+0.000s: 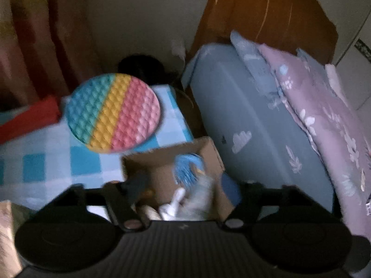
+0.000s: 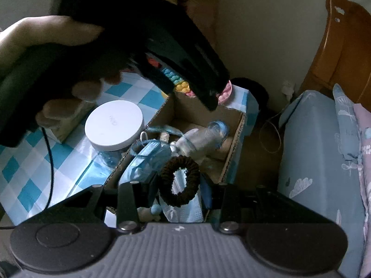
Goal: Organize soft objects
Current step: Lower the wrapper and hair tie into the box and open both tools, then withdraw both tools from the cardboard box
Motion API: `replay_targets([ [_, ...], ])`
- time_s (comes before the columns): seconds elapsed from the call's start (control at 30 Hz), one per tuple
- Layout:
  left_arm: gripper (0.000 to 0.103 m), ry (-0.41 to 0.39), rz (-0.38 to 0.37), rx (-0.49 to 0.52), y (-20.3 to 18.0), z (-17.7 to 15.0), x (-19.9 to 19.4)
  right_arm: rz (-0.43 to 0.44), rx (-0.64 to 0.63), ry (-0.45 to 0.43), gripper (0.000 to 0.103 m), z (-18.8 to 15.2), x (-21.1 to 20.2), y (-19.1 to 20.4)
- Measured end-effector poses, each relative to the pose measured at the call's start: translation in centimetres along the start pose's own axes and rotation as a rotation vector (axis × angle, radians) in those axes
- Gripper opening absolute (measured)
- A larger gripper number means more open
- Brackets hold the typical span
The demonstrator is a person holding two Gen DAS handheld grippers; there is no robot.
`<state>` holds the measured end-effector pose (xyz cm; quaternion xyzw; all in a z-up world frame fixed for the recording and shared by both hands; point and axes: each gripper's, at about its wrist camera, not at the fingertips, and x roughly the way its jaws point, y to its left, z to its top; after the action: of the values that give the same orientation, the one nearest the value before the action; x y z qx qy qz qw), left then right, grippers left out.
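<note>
A round pop-it disc (image 1: 113,113) in teal, yellow and pink lies on the blue-checked tablecloth (image 1: 34,166). In front of it stands an open cardboard box (image 1: 148,159) holding a blue fuzzy item (image 1: 187,169) and a white plush (image 1: 176,203). My left gripper (image 1: 184,181) hangs open over the box with nothing between its fingers. In the right wrist view my right gripper (image 2: 178,187) is shut on a dark brown scrunchie (image 2: 179,180) above the box (image 2: 234,143), which holds face masks (image 2: 148,155). A hand (image 2: 46,37) holds the left gripper over the disc (image 2: 225,92).
A jar with a white round lid (image 2: 113,121) and a black cable (image 2: 49,159) sit on the table left of the box. A bed with a blue sheet (image 1: 243,115), a purple quilt (image 1: 313,106) and a wooden headboard (image 1: 266,11) stands on the right.
</note>
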<state>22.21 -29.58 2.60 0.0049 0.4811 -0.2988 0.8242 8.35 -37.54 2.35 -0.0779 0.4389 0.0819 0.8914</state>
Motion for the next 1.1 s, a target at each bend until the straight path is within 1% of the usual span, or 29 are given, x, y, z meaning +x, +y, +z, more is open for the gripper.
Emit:
replay_targets([
  [0.03, 0.077, -0.009, 0.007, 0.003, 0.2, 0.0, -0.3, -0.001, 0.003, 0.0, 0.043, 0.1, 0.1, -0.1],
  [0.13, 0.093, -0.081, 0.025, 0.031, 0.8, 0.0, -2.0, -0.014, 0.015, 0.002, 0.043, 0.3, 0.8, -0.4],
  [0.17, 0.095, -0.103, 0.026, 0.048, 1.1, -0.3, -2.9, -0.02, 0.02, 0.003, 0.043, 0.5, 1.1, -0.5],
  [0.23, 0.096, -0.145, 0.048, 0.069, 1.8, -0.9, -4.6, -0.022, 0.032, 0.001, 0.043, 0.9, 1.5, -0.8],
  [0.3, 0.1, -0.195, 0.083, 0.09, 2.4, -1.6, -6.0, -0.021, 0.049, -0.002, 0.043, 1.5, 2.1, -1.0],
  [0.4, 0.101, -0.256, 0.17, 0.137, 3.3, -3.5, -8.0, -0.03, 0.068, -0.012, 0.045, 2.6, 3.0, -1.2],
  [0.43, 0.101, -0.272, 0.203, 0.153, 3.5, -4.2, -8.5, -0.027, 0.081, -0.009, 0.047, 2.9, 3.3, -1.2],
  [0.47, 0.102, -0.288, 0.238, 0.171, 3.8, -5.2, -8.9, -0.024, 0.087, -0.009, 0.054, 3.2, 3.7, -1.0],
  [0.5, 0.102, -0.295, 0.262, 0.184, 4.1, -6.0, -9.2, -0.038, 0.083, -0.016, 0.066, 3.4, 3.9, -0.8],
  [0.53, 0.102, -0.299, 0.286, 0.192, 4.3, -6.8, -9.4, -0.065, 0.082, -0.024, 0.073, 3.5, 4.0, -0.5],
  [0.57, 0.102, -0.297, 0.306, 0.198, 4.6, -7.7, -9.6, -0.087, 0.084, -0.028, 0.087, 3.5, 4.0, -0.3],
  [0.6, 0.102, -0.292, 0.323, 0.205, 4.7, -8.5, -9.6, -0.097, 0.097, -0.035, 0.092, 3.4, 3.9, -0.1],
  [0.7, 0.102, -0.294, 0.354, 0.223, 5.2, -10.9, -10.0, -0.116, 0.156, -0.031, 0.093, 2.9, 2.8, 0.4],
  [0.73, 0.102, -0.294, 0.357, 0.226, 5.3, -11.6, -10.1, -0.148, 0.184, -0.021, 0.095, 2.6, 2.3, 0.7],
  [0.77, 0.102, -0.289, 0.358, 0.227, 5.3, -12.3, -10.3, -0.18, 0.207, -0.006, 0.1, 2.1, 1.9, 1.0],
  [0.87, 0.102, -0.276, 0.386, 0.207, 4.9, -14.0, -11.1, -0.276, 0.28, 0.015, 0.102, 0.0, 0.2, 2.4],
  [0.9, 0.102, -0.27, 0.386, 0.198, 4.8, -14.5, -11.3, -0.298, 0.299, 0.018, 0.103, -0.7, -0.2, 2.9],
  [1.0, 0.102, -0.253, 0.335, 0.154, 4.8, -16.0, -12.3, -0.351, 0.368, 0.011, 0.103, -3.1, -1.8, 4.7],
  [1.03, 0.102, -0.24, 0.332, 0.135, 4.8, -16.4, -12.4, -0.357, 0.386, 0.011, 0.103, -3.8, -2.3, 5.4],
  [1.1, 0.102, -0.211, 0.337, 0.13, 4.4, -17.1, -12.6, -0.378, 0.41, 0.005, 0.103, -5.0, -2.9, 6.6],
])
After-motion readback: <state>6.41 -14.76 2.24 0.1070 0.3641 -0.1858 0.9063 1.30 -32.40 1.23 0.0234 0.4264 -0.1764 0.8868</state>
